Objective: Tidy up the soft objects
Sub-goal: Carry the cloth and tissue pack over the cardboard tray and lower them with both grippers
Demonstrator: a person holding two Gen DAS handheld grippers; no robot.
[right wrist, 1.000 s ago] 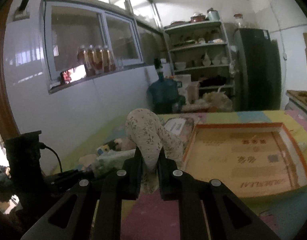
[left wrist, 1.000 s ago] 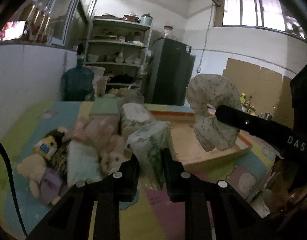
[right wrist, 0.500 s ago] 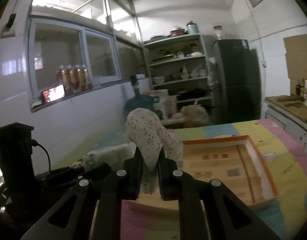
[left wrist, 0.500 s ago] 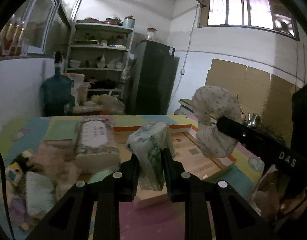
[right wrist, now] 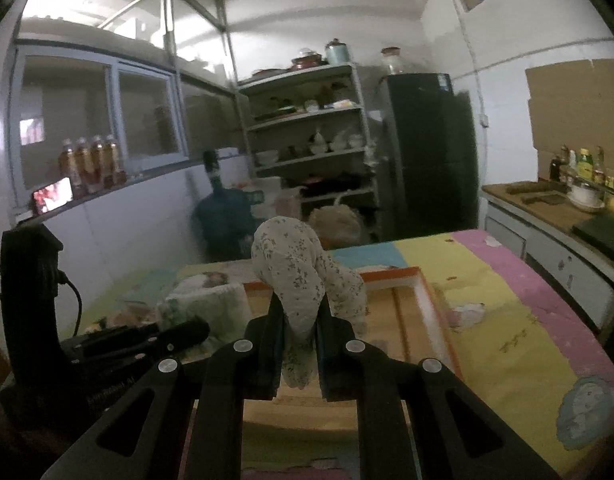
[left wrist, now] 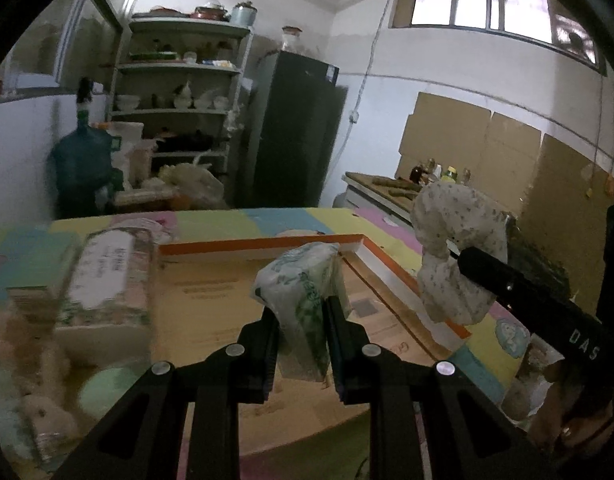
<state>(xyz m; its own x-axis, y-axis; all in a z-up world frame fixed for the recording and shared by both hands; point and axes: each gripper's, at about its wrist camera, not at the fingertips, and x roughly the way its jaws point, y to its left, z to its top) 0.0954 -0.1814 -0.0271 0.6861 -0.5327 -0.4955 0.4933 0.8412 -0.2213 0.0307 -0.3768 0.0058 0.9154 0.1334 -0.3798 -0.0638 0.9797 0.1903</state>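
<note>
My left gripper [left wrist: 301,322] is shut on a soft tissue pack [left wrist: 303,292] printed in green and white, held in the air above the shallow cardboard box [left wrist: 211,280] with the orange rim. My right gripper [right wrist: 301,320] is shut on a floral U-shaped neck pillow [right wrist: 299,272], also held over that box [right wrist: 411,312]. In the left wrist view the pillow [left wrist: 455,248] hangs at the right with the right gripper's finger across it. The tissue pack [right wrist: 203,308] shows at the left of the right wrist view.
A larger wrapped tissue bundle [left wrist: 107,276] lies left of the box, with plush toys [left wrist: 39,400] blurred at the lower left. The box sits on a colourful patchwork mat [right wrist: 507,320]. Behind stand a shelf rack [left wrist: 179,100], a dark fridge [left wrist: 295,136] and a blue water jug [left wrist: 83,160].
Both grippers have swung right with their loads, from over the plush toy pile to over the cardboard box. The toys have slid to the left edge of the left wrist view.
</note>
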